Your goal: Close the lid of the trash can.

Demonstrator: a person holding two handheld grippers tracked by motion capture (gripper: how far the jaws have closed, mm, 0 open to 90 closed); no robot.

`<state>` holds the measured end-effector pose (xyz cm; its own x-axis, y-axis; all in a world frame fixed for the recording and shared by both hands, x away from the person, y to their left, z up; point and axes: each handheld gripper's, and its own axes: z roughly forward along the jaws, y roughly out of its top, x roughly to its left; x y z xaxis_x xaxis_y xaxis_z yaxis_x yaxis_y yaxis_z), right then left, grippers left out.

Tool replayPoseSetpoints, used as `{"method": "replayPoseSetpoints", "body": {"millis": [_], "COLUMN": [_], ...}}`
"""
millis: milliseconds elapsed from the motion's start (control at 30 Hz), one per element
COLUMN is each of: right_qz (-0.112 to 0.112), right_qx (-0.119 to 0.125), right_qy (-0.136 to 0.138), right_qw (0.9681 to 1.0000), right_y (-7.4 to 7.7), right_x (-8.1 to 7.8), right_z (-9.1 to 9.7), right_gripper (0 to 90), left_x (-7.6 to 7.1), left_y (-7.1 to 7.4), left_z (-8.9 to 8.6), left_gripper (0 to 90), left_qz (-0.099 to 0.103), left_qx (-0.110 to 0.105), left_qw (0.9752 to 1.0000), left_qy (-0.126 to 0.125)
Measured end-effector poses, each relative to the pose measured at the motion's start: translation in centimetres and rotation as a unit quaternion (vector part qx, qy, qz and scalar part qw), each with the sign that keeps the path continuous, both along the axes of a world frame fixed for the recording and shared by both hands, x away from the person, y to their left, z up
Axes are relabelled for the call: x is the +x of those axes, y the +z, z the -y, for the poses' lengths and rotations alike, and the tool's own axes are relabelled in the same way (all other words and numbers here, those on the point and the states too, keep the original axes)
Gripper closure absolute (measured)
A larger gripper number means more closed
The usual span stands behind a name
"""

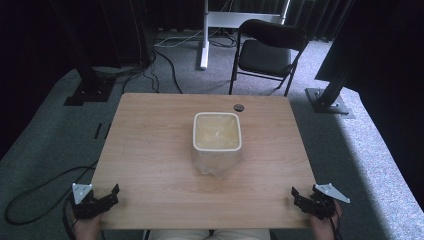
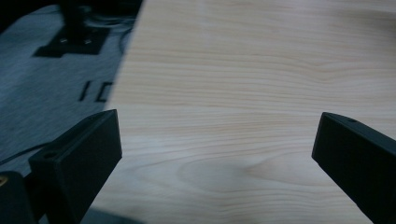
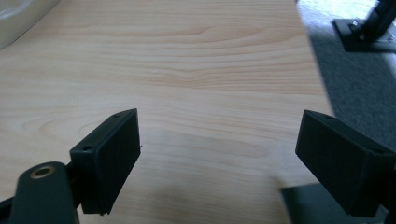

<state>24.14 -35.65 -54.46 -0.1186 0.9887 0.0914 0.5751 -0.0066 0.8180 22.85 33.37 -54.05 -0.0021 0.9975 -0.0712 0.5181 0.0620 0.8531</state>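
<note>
A square translucent container (image 1: 217, 137) with a white rim stands upright in the middle of the wooden table (image 1: 150, 150); its inside looks yellowish. One corner of that container (image 3: 16, 18) shows at the top left of the right gripper view. My left gripper (image 1: 112, 196) sits at the table's near left corner, open, with only bare wood between its jaws (image 2: 218, 128). At the near right corner my right gripper (image 1: 298, 198) is also open and holds nothing (image 3: 219, 130). Both are far from the container.
A small dark round object (image 1: 239, 107) lies near the table's far edge, behind the container. Beyond the table stand a black folding chair (image 1: 267, 50), a white frame leg (image 1: 204, 35) and black stand bases (image 1: 90, 92) (image 1: 327, 102). Cables (image 1: 45, 187) trail over the grey carpet.
</note>
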Motion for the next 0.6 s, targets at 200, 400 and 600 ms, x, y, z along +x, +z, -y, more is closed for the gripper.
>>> {"method": "replayPoseSetpoints", "body": {"millis": [200,400,600], "right_qz": [-0.009,-0.007,-0.007], "right_qx": [0.018,0.019,0.018], "right_qy": [-0.051,-0.071,-0.07], "right_qw": [0.9985,0.9973,0.9974], "right_y": [-0.26,-0.28,-0.31], "right_x": [0.22,0.31,0.39], "right_z": [0.57,0.71,0.61], "right_gripper": [13.3,13.3,13.3], "left_x": [0.06,0.22,0.21], "left_y": [-0.25,-0.38,-0.28], "left_z": [-0.76,-0.89,-0.69], "left_gripper": [1.9,1.9,1.9], "left_qz": [-0.009,-0.016,-0.012], "left_qx": [-0.002,-0.002,-0.003], "left_qw": [0.9991,0.9986,0.9988], "left_qy": [0.041,0.051,0.046]}}
